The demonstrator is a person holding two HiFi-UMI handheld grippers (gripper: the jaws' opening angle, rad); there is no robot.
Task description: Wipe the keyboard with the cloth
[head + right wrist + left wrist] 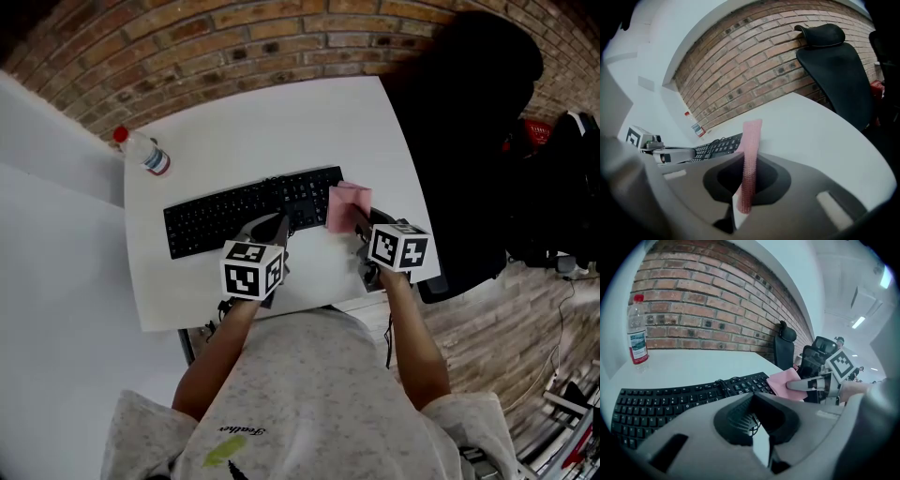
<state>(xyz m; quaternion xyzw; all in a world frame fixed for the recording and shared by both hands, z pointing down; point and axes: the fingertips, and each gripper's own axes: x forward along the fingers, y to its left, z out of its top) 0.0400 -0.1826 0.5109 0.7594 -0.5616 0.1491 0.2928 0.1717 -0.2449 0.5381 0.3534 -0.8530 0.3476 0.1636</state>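
The white desk carries the black keyboard lengthwise near its front edge, within easy reach. The right gripper is clamped on the pink cloth and holds it upright at the keyboard's right end, apparently ready to wipe. The left gripper, jaws together on nothing, hovers by the keyboard's front edge, perhaps to steady it. The bottle stands at the far left corner, and its red-and-white label is too small to read.

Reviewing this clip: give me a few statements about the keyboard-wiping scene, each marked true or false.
1. The right gripper is shut on the pink cloth. True.
2. The cloth is at the left end of the keyboard. False: it is at the keyboard's right end.
3. The left gripper grips the bottle. False: its jaws are together on nothing, and the bottle stands apart beyond the keyboard.
4. The bottle has a red cap. True.
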